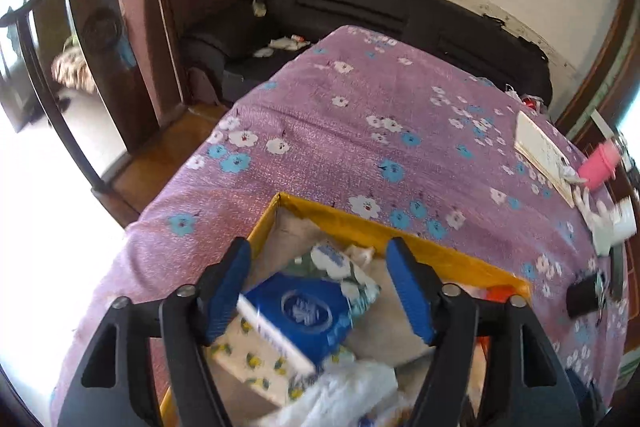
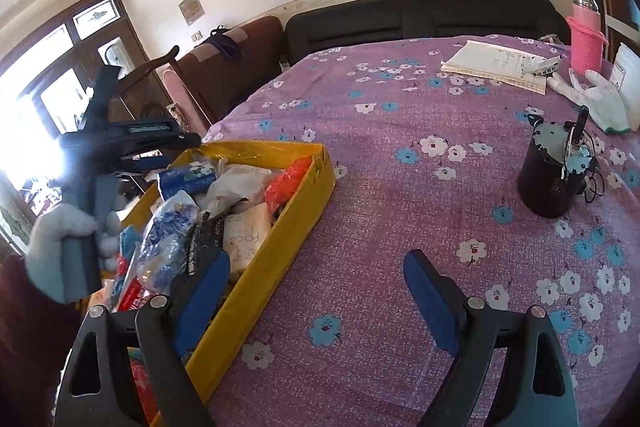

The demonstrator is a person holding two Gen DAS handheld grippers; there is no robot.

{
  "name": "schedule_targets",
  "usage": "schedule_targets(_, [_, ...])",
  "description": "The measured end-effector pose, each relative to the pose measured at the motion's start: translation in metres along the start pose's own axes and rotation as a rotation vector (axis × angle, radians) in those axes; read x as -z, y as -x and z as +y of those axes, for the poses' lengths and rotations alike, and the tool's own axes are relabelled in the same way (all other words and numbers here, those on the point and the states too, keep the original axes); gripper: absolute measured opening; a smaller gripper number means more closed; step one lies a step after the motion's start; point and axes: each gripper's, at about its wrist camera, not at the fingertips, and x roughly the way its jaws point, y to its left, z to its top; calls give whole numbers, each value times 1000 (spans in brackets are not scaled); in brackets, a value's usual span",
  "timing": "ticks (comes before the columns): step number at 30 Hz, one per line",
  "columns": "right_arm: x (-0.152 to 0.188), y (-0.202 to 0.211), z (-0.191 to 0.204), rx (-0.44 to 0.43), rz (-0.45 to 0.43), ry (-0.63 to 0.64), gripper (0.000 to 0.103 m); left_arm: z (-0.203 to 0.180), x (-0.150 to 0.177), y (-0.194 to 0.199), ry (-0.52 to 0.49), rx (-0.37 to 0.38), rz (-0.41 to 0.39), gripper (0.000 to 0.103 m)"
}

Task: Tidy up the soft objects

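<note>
Left wrist view: left tongs (image 1: 320, 291) wide over yellow box (image 1: 360, 223) of tissue packs (image 1: 304, 311); right tongs (image 2: 316, 291) wide, empty above tabletop (image 2: 400, 187).

— What carries everything?
— A table under a purple flowered cloth (image 2: 380, 155).
— And directly on it?
— A yellow box (image 2: 280, 227) near left, a dark pot (image 2: 548, 187) to the right, and far right a paper pad (image 2: 492, 67), white gloves (image 2: 600, 103) and a pink bottle (image 2: 586, 39).
</note>
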Motion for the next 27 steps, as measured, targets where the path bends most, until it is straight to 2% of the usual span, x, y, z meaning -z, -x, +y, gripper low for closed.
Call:
schedule_targets(3, [0, 0, -1, 15, -5, 5, 92, -10, 14, 26, -61, -34, -45, 79])
schedule_targets(7, [0, 2, 2, 56, -28, 36, 92, -22, 42, 73, -144, -101, -144, 88])
schedule_targets(9, [2, 2, 5, 84, -40, 63, 92, -24, 61, 98, -166, -118, -201, 96])
schedule_targets(12, [6, 5, 14, 139, -73, 122, 92, -25, 93, 131, -192, -177, -270, 99])
schedule_targets(17, [16, 21, 34, 259, -175, 235, 92, -20, 134, 181, -145, -288, -397, 103])
schedule_targets(20, [22, 36, 46, 313, -224, 276, 92, -16, 150, 204, -95, -317, -449, 103])
schedule_targets(27, [55, 95, 40, 241, -243, 154, 95, -10, 179, 238, -21, -322, -514, 103])
